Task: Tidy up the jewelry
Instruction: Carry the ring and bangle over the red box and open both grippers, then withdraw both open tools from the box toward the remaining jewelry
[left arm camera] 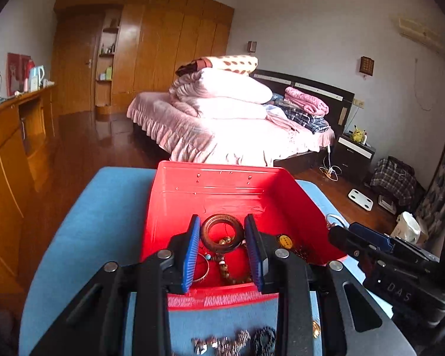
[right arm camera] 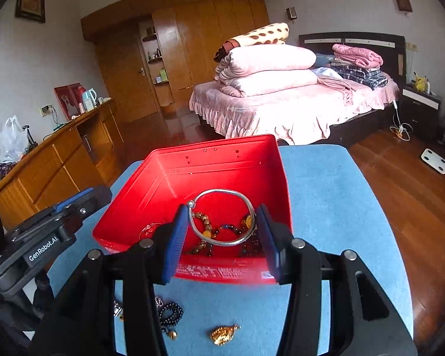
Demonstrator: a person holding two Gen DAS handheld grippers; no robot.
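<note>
A blue surface [right arm camera: 326,195] carries everything. Nearest on it lie loose pieces: a black bead bracelet [right arm camera: 170,314] and a gold pendant [right arm camera: 223,334]. Above them, the left tool [left arm camera: 223,253] clamps a dark wooden bangle [left arm camera: 222,233] between its blue pads, and the right tool [right arm camera: 222,234] clamps a silver bangle [right arm camera: 222,218] the same way, both held over the red box [right arm camera: 225,160]. Inside the box rest bead bracelets [right arm camera: 203,222] and a gold coin charm [left arm camera: 285,241]. Beyond the surface stands a pink bed [right arm camera: 296,103] piled with folded quilts, then a wooden wardrobe [right arm camera: 192,35].
</note>
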